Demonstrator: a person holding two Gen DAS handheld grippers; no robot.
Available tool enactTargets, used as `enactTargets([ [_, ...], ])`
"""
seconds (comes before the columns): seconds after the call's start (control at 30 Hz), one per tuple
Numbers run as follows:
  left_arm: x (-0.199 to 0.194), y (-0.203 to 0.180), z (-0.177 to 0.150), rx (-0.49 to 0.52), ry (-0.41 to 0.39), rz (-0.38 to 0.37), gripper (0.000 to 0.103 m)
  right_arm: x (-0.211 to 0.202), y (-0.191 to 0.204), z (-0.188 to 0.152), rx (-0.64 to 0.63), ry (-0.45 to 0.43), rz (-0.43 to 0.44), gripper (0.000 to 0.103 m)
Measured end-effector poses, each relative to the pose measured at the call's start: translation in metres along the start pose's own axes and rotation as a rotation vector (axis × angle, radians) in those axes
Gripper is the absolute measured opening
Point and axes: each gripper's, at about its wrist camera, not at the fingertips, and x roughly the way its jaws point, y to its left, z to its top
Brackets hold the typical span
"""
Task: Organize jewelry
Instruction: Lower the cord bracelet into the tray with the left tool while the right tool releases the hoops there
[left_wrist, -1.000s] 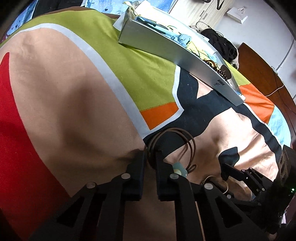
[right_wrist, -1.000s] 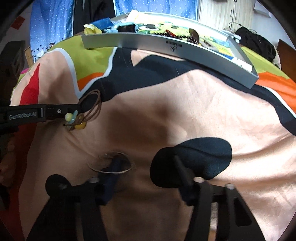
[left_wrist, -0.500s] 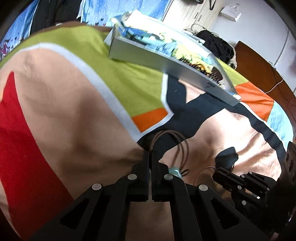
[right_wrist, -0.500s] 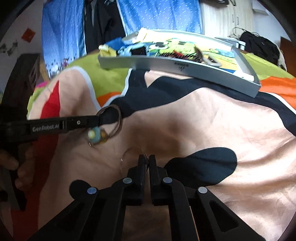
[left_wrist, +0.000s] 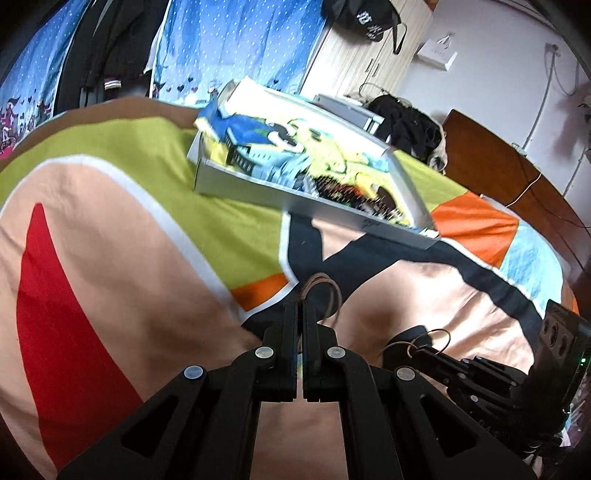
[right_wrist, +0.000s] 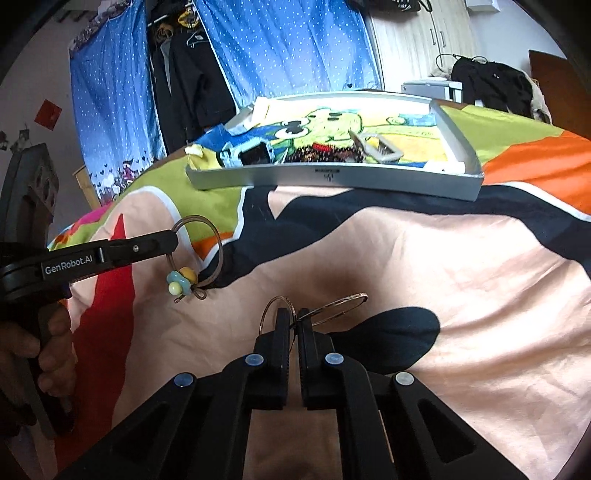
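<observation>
Left tongs (left_wrist: 300, 317), pressed together, pinch one brown looped cord bracelet (right_wrist: 207, 251) carrying three glass beads (right_wrist: 181, 280) in blue, yellow and pale green; it hangs clear of the bedspread. Right tongs (right_wrist: 293, 325), likewise pressed together, pinch two thin metal hoop rings (right_wrist: 341, 302), one upright, one tilted to the right. A hand (right_wrist: 29, 354) grips the left handle. Beyond both lies one shallow silver rectangular tray (right_wrist: 332, 179) holding a cartoon-printed sheet and assorted jewellery, too small to count. Surface: a bed with a colour-block bedspread (right_wrist: 461, 280) of peach, black, green, orange and red. Room: blue dotted curtains (right_wrist: 295, 48), hanging dark clothes, pale wardrobe.
</observation>
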Motion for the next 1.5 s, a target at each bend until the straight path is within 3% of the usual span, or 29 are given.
enactTargets([
  [0.2, -0.010, -0.012, 0.014, 0.003, -0.021, -0.023, 0.000, -0.013, -0.002, 0.019, -0.008, -0.025, -0.006, 0.005],
  [0.43, -0.010, -0.028, 0.069, -0.016, -0.065, -0.037, 0.000, -0.019, -0.028, 0.094, -0.038, -0.066, -0.008, 0.005],
  [0.73, 0.055, -0.035, 0.150, -0.001, -0.061, 0.034, 0.000, 0.039, -0.094, 0.187, 0.075, -0.074, -0.005, 0.005],
  [1.0, 0.122, -0.027, 0.173, -0.002, 0.036, 0.086, 0.000, 0.102, -0.141, 0.193, 0.272, 0.071, 0.005, 0.005],
  [1.23, 0.136, -0.015, 0.166, -0.030, 0.141, 0.138, 0.000, 0.104, -0.152, 0.181, 0.314, 0.130, -0.018, 0.006],
  [1.27, 0.136, -0.015, 0.164, -0.033, 0.148, 0.138, 0.001, 0.102, -0.153, 0.181, 0.314, 0.140, -0.019, 0.012],
  [1.3, 0.135, -0.015, 0.163, -0.033, 0.155, 0.142, 0.002, 0.099, -0.154, 0.179, 0.315, 0.147, -0.024, 0.016],
  [1.33, 0.134, -0.016, 0.161, -0.031, 0.166, 0.152, 0.009, 0.096, -0.155, 0.179, 0.318, 0.151, -0.030, 0.028],
  [1.37, 0.132, -0.018, 0.159, -0.030, 0.173, 0.158, 0.023, 0.094, -0.157, 0.178, 0.323, 0.157, -0.034, 0.039],
  [1.43, 0.125, -0.020, 0.159, -0.033, 0.158, 0.166, 0.047, 0.090, -0.159, 0.177, 0.341, 0.176, -0.026, 0.042],
  [1.5, 0.116, -0.026, 0.161, -0.038, 0.127, 0.168, 0.055, 0.084, -0.159, 0.177, 0.351, 0.184, -0.018, 0.042],
])
